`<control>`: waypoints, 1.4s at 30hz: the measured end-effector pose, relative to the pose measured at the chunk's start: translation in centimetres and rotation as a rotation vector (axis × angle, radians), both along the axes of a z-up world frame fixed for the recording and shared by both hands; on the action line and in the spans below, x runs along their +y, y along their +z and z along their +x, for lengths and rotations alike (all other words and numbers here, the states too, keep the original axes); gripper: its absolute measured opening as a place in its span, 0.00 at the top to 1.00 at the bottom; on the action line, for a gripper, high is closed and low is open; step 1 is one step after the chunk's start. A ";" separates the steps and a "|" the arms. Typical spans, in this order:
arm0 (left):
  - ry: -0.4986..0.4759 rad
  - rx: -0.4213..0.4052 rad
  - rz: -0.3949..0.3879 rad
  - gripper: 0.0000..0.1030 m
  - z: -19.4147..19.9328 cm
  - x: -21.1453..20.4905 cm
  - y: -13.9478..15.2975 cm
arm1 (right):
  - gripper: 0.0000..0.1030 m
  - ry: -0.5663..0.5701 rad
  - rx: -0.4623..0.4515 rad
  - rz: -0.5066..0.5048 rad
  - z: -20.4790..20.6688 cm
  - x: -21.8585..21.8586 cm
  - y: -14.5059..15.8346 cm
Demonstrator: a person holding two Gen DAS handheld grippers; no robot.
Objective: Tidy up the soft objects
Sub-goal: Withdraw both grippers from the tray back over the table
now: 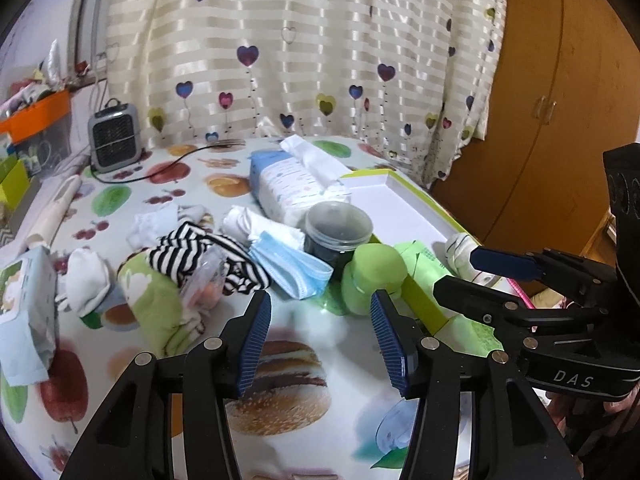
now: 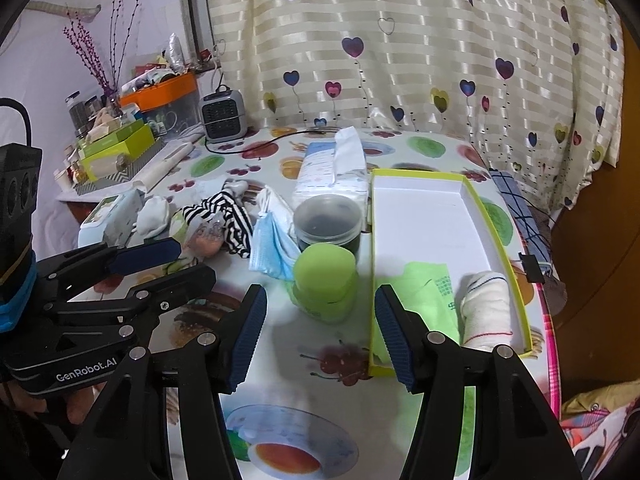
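A yellow-green box lid point(image 2: 420, 216) lies on the table's right side, holding a rolled white sock point(image 2: 486, 308) and a green packet point(image 2: 428, 284). Left of it lie a blue face mask point(image 2: 272, 248), a striped black-and-white cloth point(image 2: 224, 216), white socks point(image 2: 154, 214) and a green towel point(image 1: 156, 300). My left gripper point(image 1: 320, 340) is open and empty, low over the table in front of the pile. My right gripper point(image 2: 320, 336) is open and empty, in front of a green jar point(image 2: 324, 280), near the lid's front corner. The right gripper also shows in the left wrist view point(image 1: 476, 276).
A dark tub point(image 2: 326, 220) and a tissue pack point(image 2: 332, 172) stand behind the green jar. A wet-wipe pack point(image 1: 24, 312) lies at the left. A small grey heater point(image 1: 114, 142) with its cord sits at the back. A cluttered shelf point(image 2: 128, 136) stands far left.
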State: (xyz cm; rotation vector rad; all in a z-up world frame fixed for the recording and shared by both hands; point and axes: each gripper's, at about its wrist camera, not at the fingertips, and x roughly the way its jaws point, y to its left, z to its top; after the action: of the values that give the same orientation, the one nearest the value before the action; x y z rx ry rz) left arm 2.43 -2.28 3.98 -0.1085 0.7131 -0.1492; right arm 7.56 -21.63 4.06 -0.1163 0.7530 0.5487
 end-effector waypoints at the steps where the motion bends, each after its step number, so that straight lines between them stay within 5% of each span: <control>1: 0.004 0.002 -0.004 0.50 -0.1 0.2 -0.1 | 0.44 0.002 0.001 -0.002 0.0 0.1 0.0; 29: 0.090 -0.015 0.044 0.51 -0.8 2.1 -1.3 | 0.44 0.146 -0.003 -0.003 -1.2 3.4 -1.1; 42: 0.095 0.029 -0.030 0.51 -1.2 4.1 -2.0 | 0.44 0.198 0.002 0.004 -1.5 4.6 -1.6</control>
State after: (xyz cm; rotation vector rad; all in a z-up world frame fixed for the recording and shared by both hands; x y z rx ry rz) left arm 1.26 1.78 1.98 -0.1730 0.7334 -0.0672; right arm 6.10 -17.08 2.47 -0.1882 0.7463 0.7387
